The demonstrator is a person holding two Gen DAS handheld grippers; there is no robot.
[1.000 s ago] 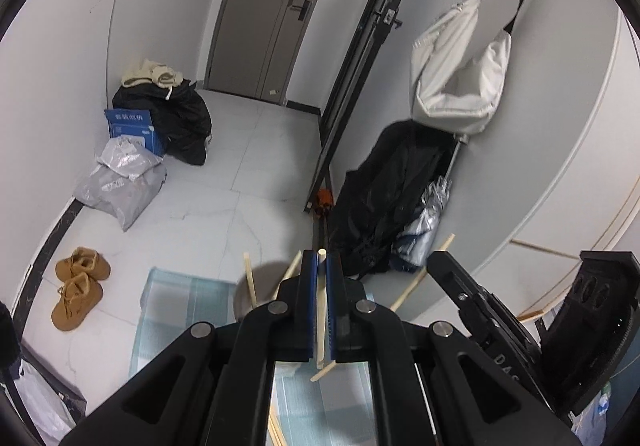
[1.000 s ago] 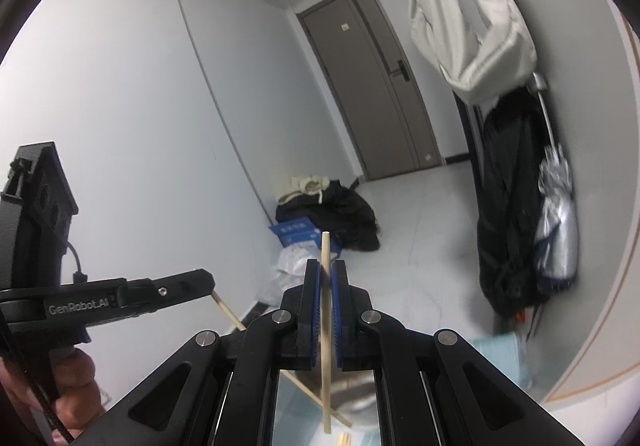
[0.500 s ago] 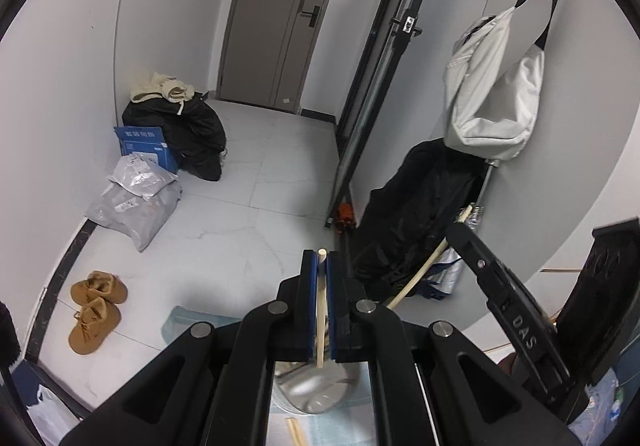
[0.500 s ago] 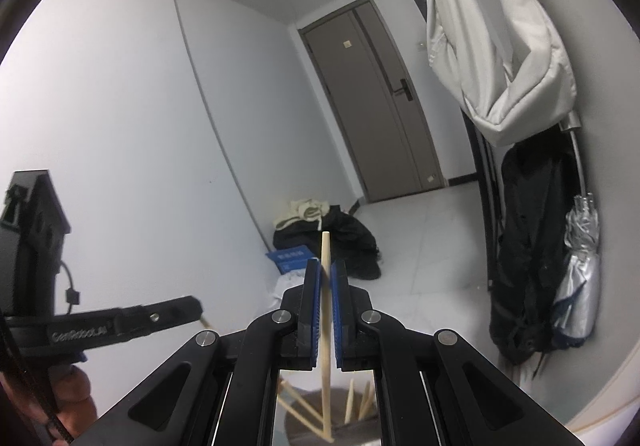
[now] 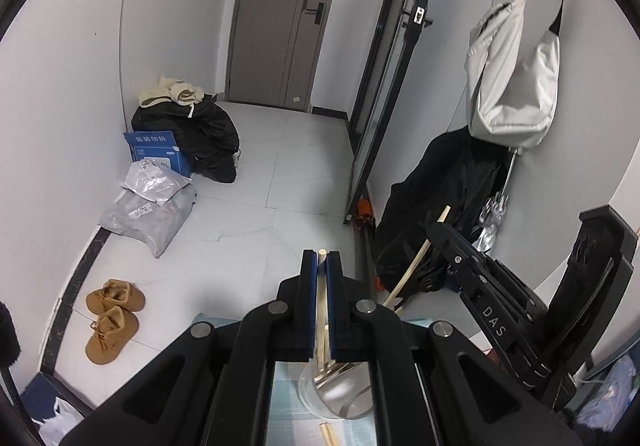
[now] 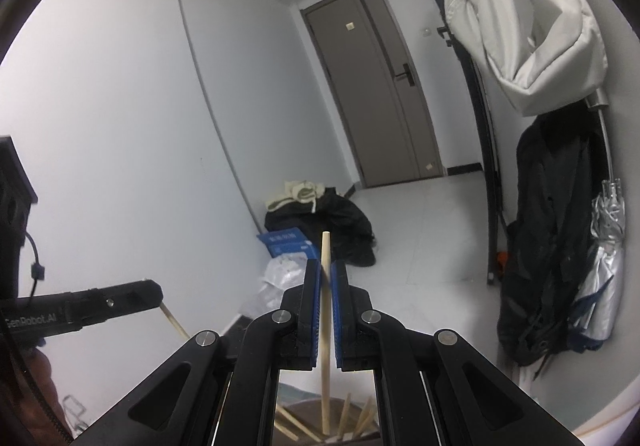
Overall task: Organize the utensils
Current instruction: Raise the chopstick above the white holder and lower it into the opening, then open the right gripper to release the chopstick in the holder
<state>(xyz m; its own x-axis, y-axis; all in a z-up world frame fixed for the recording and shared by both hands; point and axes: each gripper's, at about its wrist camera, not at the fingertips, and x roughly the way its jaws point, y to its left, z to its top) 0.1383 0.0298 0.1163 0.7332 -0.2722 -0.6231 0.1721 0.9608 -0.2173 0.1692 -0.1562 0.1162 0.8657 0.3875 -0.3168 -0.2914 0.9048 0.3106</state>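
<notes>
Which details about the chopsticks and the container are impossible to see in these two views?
- Left wrist view: the metal container is mostly behind the left gripper; its contents are blurred.
- Left wrist view: the lower end of the left chopstick is lost in that blur.
- Right wrist view: the lower end of the right chopstick, held by the right gripper, is cut off by the bottom edge; the sticks below cannot be counted.

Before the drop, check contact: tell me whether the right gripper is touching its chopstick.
Touching. The right wrist view shows the right gripper shut on the chopstick, its blue pads against the stick on both sides.
</notes>
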